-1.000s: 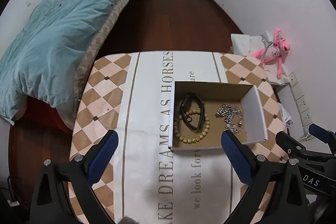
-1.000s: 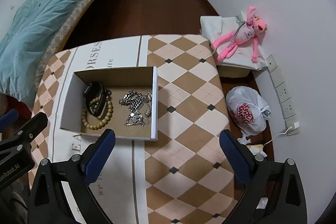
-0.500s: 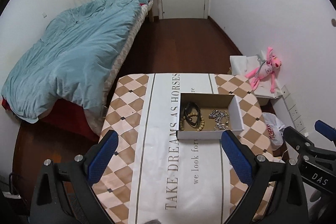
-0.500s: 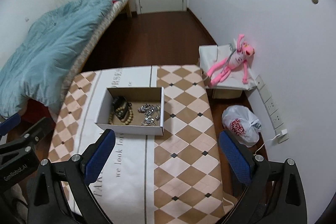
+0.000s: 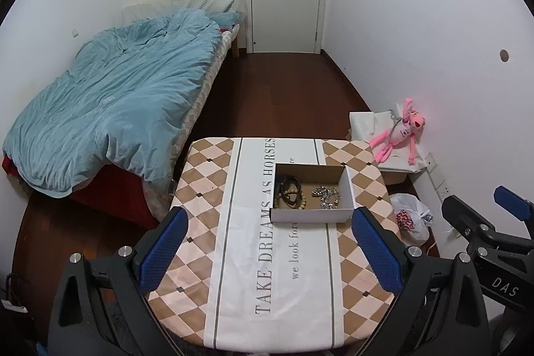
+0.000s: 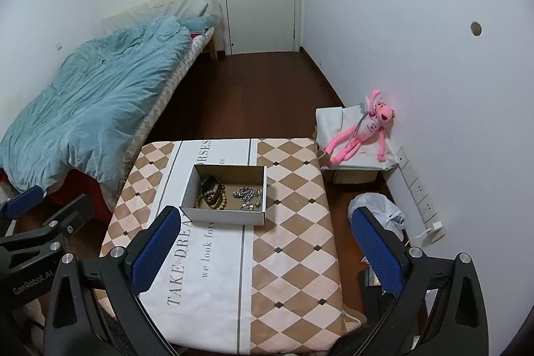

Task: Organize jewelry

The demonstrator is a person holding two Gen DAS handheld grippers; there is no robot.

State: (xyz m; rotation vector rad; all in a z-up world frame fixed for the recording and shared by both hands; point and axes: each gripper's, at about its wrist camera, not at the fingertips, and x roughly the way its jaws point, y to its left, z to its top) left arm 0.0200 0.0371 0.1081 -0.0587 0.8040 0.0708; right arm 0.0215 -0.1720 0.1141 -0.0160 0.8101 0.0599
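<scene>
A shallow cardboard box (image 5: 310,216) (image 6: 222,216) stands on the table's white centre strip. Inside lie a wooden bead bracelet (image 5: 302,202) (image 6: 199,201), a dark band (image 5: 287,184) (image 6: 208,182) and a heap of silver chains (image 5: 326,193) (image 6: 247,194). My left gripper (image 5: 268,251) is open and empty, held high above the table's near half, well back from the box. My right gripper (image 6: 265,251) is open and empty, also high and back, to the right of the box.
The table (image 5: 200,189) (image 6: 293,222) has a checked cloth with printed text. A bed with a blue duvet (image 5: 110,102) stands left. A pink plush toy (image 6: 363,132) lies on a low box at the right wall. A white plastic bag (image 6: 380,209) sits on the floor.
Both grippers have pulled up and back from the box, so it looks much smaller and the whole room shows. Both stayed open and empty.
</scene>
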